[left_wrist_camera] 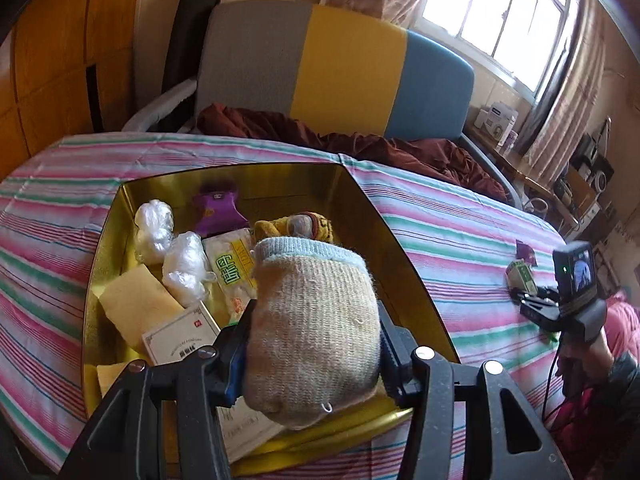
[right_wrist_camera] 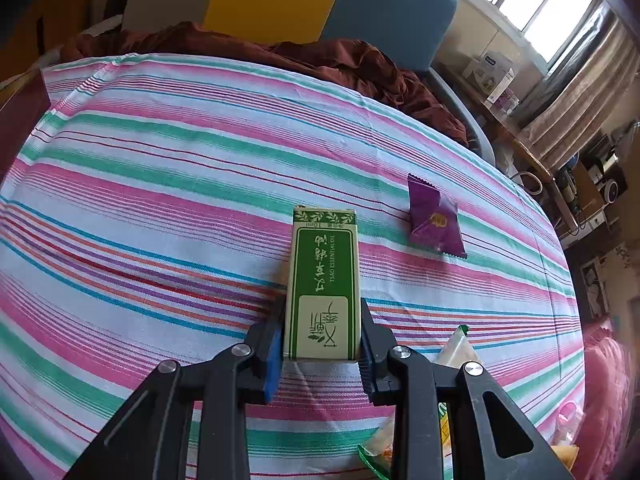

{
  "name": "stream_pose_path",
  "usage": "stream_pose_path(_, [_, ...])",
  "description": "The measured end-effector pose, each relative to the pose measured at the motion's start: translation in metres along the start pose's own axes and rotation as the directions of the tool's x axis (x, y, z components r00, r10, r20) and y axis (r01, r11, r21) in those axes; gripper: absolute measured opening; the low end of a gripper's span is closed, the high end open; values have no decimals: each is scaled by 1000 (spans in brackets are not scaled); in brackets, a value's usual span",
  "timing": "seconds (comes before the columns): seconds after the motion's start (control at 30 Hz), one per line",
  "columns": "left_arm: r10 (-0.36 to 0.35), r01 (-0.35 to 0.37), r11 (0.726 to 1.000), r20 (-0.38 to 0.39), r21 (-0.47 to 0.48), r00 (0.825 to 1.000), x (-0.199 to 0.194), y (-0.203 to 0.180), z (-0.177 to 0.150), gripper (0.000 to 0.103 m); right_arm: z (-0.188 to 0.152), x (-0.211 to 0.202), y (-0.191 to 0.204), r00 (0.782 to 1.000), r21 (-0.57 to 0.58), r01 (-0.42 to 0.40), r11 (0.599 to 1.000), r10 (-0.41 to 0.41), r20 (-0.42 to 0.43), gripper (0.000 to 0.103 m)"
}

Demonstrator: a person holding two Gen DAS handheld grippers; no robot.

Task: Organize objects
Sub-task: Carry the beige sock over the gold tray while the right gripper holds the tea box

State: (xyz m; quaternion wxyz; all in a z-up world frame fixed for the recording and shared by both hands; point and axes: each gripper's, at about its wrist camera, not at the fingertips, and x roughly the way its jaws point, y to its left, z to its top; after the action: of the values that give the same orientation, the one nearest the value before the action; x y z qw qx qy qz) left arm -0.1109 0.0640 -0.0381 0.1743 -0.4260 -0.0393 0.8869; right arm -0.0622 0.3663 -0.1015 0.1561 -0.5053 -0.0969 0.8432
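Left gripper pinches beige knitted wool sock over gold metal tin; right gripper clamps green-and-cream cardboard box, purple foil sachet at two o'clock.

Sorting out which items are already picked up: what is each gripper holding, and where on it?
Left gripper clamps the knitted sock across its middle, over the gold tin. Right gripper grips the green box by its near end's sides.
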Motion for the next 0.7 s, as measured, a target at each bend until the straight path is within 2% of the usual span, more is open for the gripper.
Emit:
stream_pose_path(0.13, [-21,20,999,-20,-38,1000,10,9,11,53,2,2,-1,1000,2,-2,1000,2,-3,32])
stream_pose_path(0.27, [-36,33,998,-74,-45,997,27,10,14,53,3,3,-1,1000,7,-7,1000,7,-6,32])
stream_pose_path(0.4, [7,-13,999,-178,-32,984,50,7,4,55,3,2,-1,1000,12,-11,1000,11,-8,32])
stream_pose_path(0.43, [25,-29,999,-184,-17,983,52,5,2,55,3,1,-1,1000,13,-12,1000,12,-9,32])
stream_pose_path(0.5, [55,-55,998,-173,9,983,51,4,-1,59,3,2,-2,1000,12,-14,1000,14,-9,33])
stream_pose_path(0.6, [62,-62,998,-143,0,988,40,6,1,63,4,2,-3,1000,12,-14,1000,15,-9,33])
stream_pose_path(0.7, [84,-84,996,-107,5,991,25,9,-1,64,4,2,-3,1000,12,-15,1000,15,-9,33])
